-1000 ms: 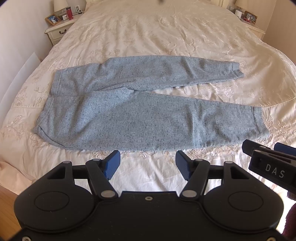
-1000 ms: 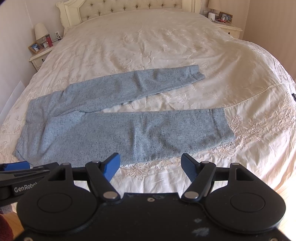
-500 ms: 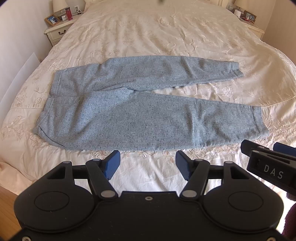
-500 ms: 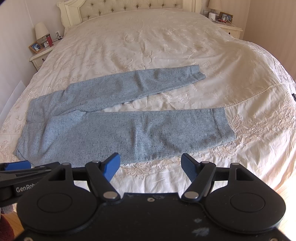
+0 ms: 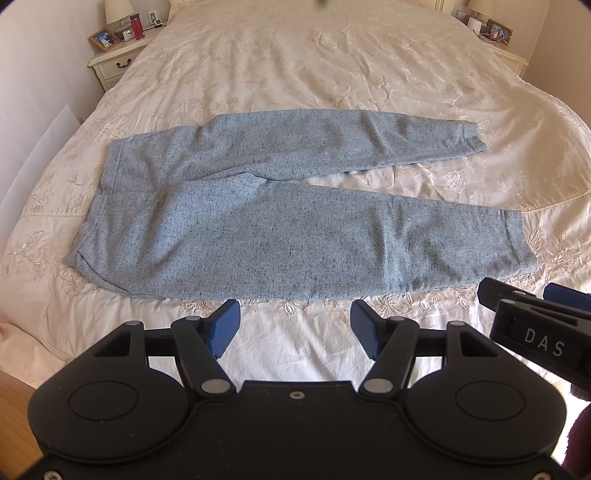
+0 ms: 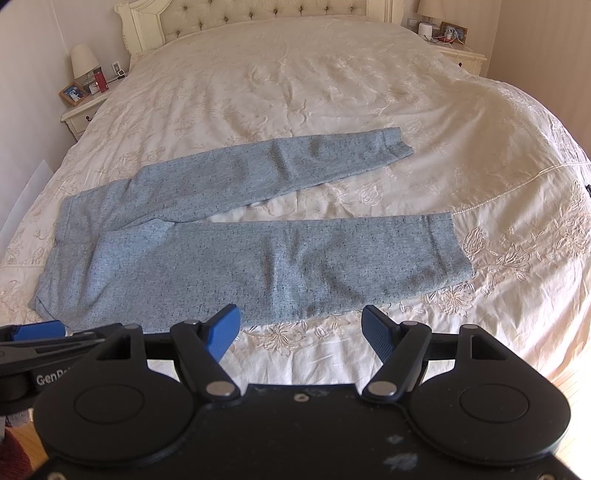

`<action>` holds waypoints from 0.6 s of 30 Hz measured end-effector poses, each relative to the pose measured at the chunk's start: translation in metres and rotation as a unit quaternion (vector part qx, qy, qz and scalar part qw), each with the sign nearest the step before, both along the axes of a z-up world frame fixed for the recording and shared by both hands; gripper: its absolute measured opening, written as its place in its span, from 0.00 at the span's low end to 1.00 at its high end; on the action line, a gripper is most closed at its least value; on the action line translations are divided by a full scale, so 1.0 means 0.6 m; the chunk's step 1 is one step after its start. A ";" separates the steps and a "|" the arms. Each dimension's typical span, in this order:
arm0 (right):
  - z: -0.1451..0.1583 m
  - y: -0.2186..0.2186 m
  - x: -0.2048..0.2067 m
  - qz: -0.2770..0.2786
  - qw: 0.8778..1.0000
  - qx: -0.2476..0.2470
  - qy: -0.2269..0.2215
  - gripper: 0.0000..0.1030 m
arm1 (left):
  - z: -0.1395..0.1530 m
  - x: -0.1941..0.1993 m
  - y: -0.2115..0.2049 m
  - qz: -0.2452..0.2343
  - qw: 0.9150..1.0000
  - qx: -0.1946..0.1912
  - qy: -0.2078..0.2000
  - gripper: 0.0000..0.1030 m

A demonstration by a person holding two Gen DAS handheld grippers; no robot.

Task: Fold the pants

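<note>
Light blue speckled pants (image 5: 280,225) lie flat on the cream bedspread, waistband to the left, both legs spread apart to the right; they also show in the right wrist view (image 6: 258,258). My left gripper (image 5: 295,328) is open and empty, just short of the near leg's lower edge. My right gripper (image 6: 301,332) is open and empty, also just in front of the near leg. Each gripper shows at the edge of the other's view: the right one (image 5: 535,314) and the left one (image 6: 40,332).
The bed (image 6: 332,81) has an embroidered cream cover and a tufted headboard (image 6: 258,11). Nightstands with a lamp and photo frames stand at the left (image 5: 114,62) and right (image 6: 458,48). Wooden floor shows at the near corners.
Both grippers have edged slightly towards the bed; the pants sit a little lower in both views. The pants have not moved and both grippers stay open.
</note>
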State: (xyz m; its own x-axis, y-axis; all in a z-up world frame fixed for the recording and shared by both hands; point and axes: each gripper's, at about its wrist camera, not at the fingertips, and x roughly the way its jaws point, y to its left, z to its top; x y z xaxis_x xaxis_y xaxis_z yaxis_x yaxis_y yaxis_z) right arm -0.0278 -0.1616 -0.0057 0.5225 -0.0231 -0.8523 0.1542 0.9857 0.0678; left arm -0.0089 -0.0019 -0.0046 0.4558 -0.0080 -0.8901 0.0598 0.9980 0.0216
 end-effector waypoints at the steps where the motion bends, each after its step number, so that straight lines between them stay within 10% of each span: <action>1: 0.000 0.001 0.000 0.001 1.000 0.000 0.000 0.73 | 0.000 -0.001 0.000 0.000 1.000 0.000 0.000 0.65; 18: -0.008 -0.006 0.014 0.013 0.999 0.026 0.023 0.72 | -0.004 0.014 0.000 0.002 1.000 -0.006 0.010 0.61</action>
